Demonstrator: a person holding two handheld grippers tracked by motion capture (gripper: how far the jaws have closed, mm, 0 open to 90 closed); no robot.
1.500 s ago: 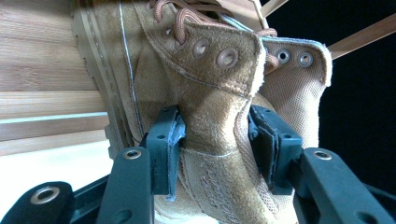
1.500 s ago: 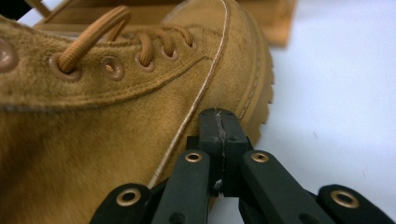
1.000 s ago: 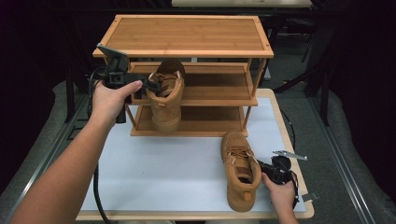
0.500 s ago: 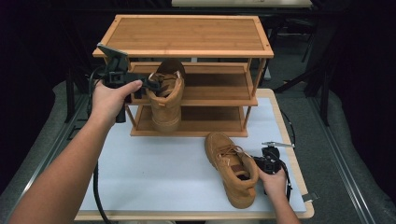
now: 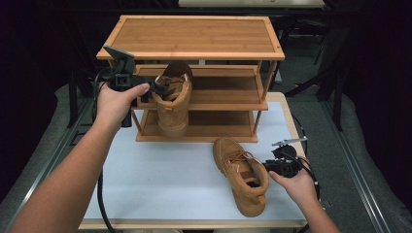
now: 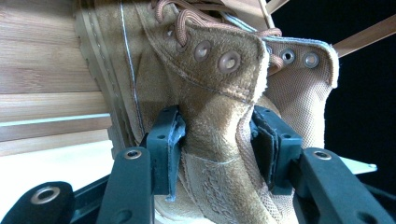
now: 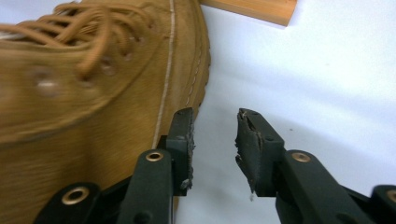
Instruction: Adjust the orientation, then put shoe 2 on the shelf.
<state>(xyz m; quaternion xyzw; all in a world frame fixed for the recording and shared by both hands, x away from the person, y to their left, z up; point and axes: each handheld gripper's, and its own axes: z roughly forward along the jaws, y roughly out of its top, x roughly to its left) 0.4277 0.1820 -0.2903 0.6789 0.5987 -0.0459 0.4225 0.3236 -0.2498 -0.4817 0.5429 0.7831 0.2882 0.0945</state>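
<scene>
A tan lace-up boot (image 5: pixel 174 104) hangs toe-down in front of the bamboo shoe rack's (image 5: pixel 194 36) middle shelf. My left gripper (image 5: pixel 158 87) is shut on its collar; in the left gripper view both pads (image 6: pixel 170 140) press the suede collar of that boot (image 6: pixel 219 107). A second tan boot (image 5: pixel 243 177) rests on the white table top (image 5: pixel 160 179), toe angled toward the rack. My right gripper (image 5: pixel 266 167) sits just right of its ankle. Its jaws have just been opening and stand apart (image 7: pixel 215 135) over bare table, with the boot (image 7: pixel 84 93) beside the left jaw.
The rack has three tiers and stands at the back of the table; its top and bottom shelf (image 5: pixel 214 128) are bare. The table's right edge (image 5: pixel 294 141) runs close to my right hand. Dark floor and chair legs surround the table.
The second boot swung its toe toward the left on the table. The right gripper then let go of it, opened, and lifted a little. The left hand and its boot stayed still.
</scene>
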